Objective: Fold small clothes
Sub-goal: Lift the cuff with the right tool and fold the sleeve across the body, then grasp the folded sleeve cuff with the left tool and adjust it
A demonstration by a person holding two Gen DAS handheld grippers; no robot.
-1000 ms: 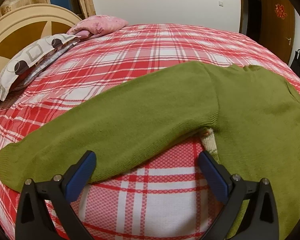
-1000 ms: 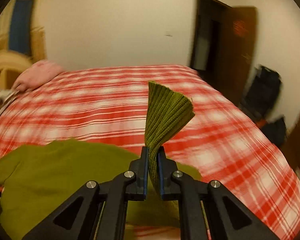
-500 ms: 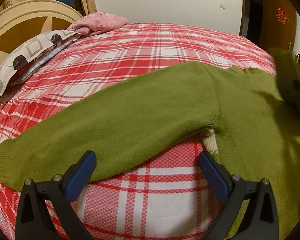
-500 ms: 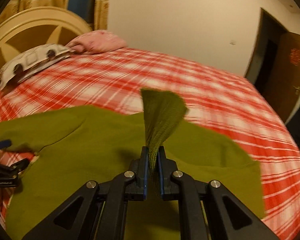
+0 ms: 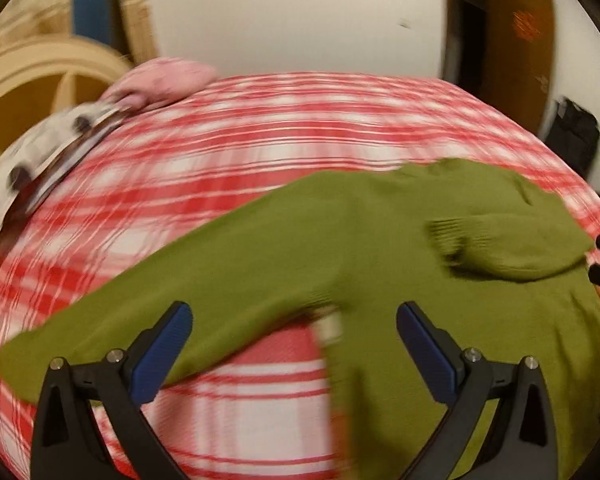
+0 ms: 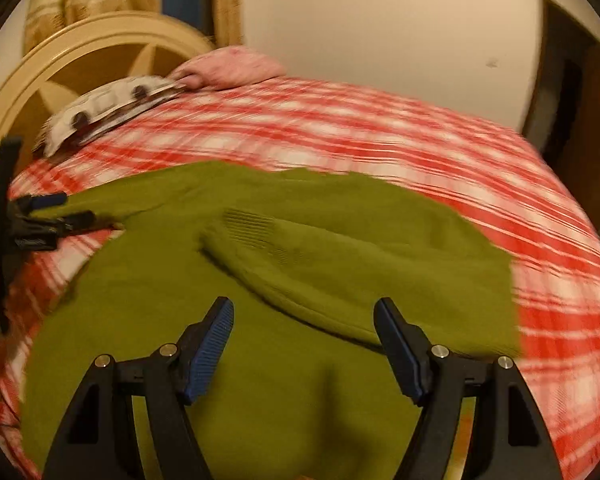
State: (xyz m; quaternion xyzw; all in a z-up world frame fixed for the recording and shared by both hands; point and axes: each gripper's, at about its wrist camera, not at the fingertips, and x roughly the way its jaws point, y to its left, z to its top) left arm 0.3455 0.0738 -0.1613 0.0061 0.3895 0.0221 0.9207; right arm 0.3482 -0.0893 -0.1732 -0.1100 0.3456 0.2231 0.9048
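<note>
Right wrist: right tongs (image 6: 304,354) now apart (sleeve (image 6: 340,268) released onto sweater (image 6: 260,392)) | left tongs (image 5: 294,354) apart

Motion blur smears the plaid bed (image 5: 260,152) and pillows (image 6: 112,108) beyond both claws. The green sweater (image 6: 260,380) runs off the lower frame edge beneath the right claw (image 6: 304,344), its hem unseen.

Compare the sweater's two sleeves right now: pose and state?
The left sleeve lies stretched out flat on the plaid bedspread, away from the body. The right sleeve is folded across the sweater body, its ribbed cuff resting on the chest. Neither is gripped: left gripper and right gripper are both open.
</note>
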